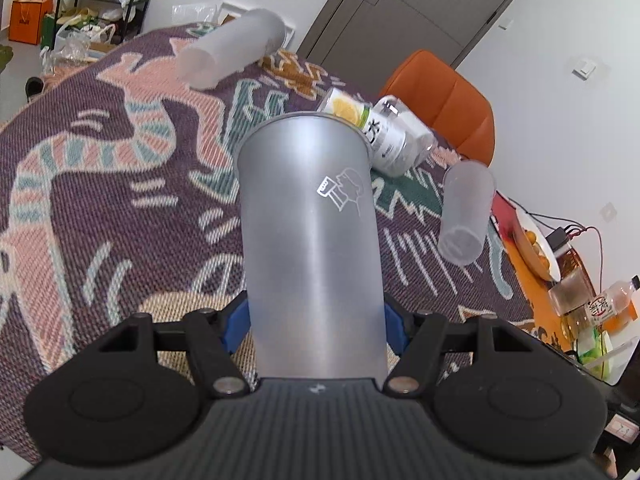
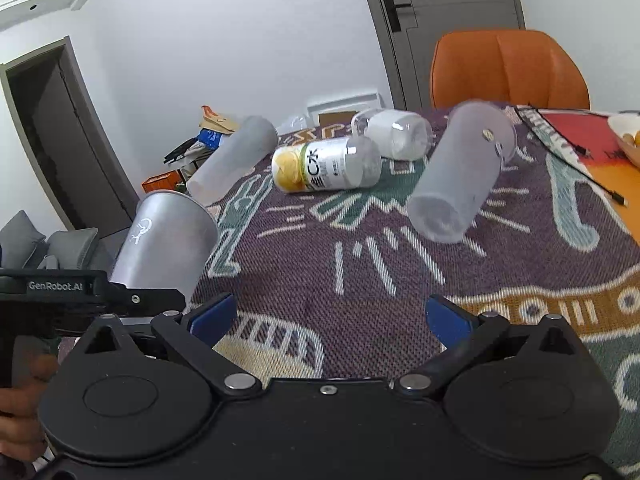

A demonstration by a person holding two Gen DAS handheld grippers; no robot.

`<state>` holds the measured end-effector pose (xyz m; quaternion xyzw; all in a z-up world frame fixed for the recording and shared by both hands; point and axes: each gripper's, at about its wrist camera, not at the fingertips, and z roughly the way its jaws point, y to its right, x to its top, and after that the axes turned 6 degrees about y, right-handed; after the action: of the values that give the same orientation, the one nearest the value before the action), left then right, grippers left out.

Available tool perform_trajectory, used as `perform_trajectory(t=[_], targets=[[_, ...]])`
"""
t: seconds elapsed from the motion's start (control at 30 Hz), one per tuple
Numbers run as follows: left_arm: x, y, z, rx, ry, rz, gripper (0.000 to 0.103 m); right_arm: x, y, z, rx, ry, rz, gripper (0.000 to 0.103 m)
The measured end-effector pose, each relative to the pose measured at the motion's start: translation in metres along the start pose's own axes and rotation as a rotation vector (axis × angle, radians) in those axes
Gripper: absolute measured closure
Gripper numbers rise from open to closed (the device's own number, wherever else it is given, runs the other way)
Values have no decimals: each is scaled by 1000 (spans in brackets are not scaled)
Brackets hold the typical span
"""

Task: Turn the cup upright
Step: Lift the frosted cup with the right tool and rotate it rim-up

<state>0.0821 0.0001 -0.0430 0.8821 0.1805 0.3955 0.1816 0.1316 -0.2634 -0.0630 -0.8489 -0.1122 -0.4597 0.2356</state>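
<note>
My left gripper (image 1: 316,322) is shut on a grey frosted cup (image 1: 310,216) with a white line drawing, holding it near its base with the rim pointing away. The right wrist view shows this cup (image 2: 166,240) tilted, rim up, above the table's left edge. My right gripper (image 2: 328,316) is open and empty over the patterned cloth (image 2: 360,300). A frosted cup (image 2: 460,176) lies on its side ahead of it, also in the left wrist view (image 1: 466,216). Another frosted cup (image 2: 232,158) lies at the far left, also in the left wrist view (image 1: 232,48).
Two plastic bottles lie on their sides mid-table: one with a lemon label (image 2: 324,164) and a clear one (image 2: 394,132). An orange chair (image 2: 508,68) stands behind the table. A bowl of fruit (image 1: 536,248), bottles and a cable (image 2: 568,148) sit at the right edge.
</note>
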Motion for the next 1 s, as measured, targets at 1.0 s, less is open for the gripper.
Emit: perform_trajectory(t=[1.0], targets=[[23,-55,-49,90,277,11,7,30,-73,46,86,-74,-92,0]])
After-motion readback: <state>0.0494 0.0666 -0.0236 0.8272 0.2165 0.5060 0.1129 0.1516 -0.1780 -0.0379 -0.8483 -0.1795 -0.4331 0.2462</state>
